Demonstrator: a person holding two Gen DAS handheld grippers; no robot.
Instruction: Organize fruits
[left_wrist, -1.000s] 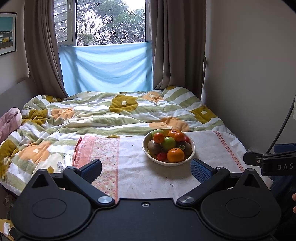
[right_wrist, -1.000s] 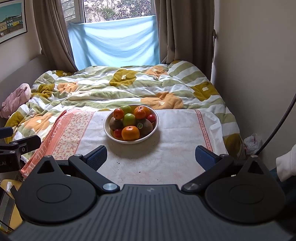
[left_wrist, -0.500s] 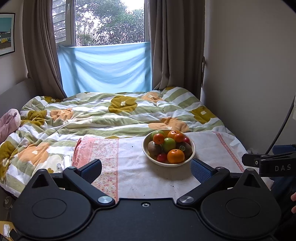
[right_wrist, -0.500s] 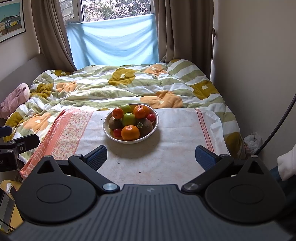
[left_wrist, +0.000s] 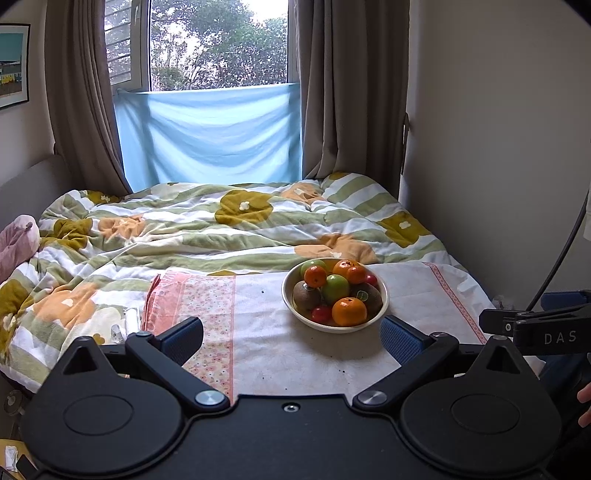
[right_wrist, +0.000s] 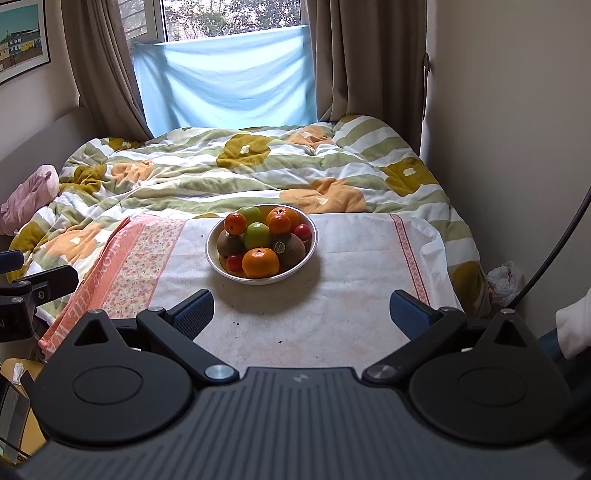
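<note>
Both pairs of blue fingers are spread wide and hold nothing. The left gripper (left_wrist: 291, 334) and right gripper (right_wrist: 301, 308) hang over the near end of the cloth (right_wrist: 354, 302), short of the white bowl (right_wrist: 214, 258). All the fruit (right_wrist: 260, 262) sits piled in that bowl, none on the cloth. That fits a tidy-up finished, or fruit waiting to be sorted.
</note>
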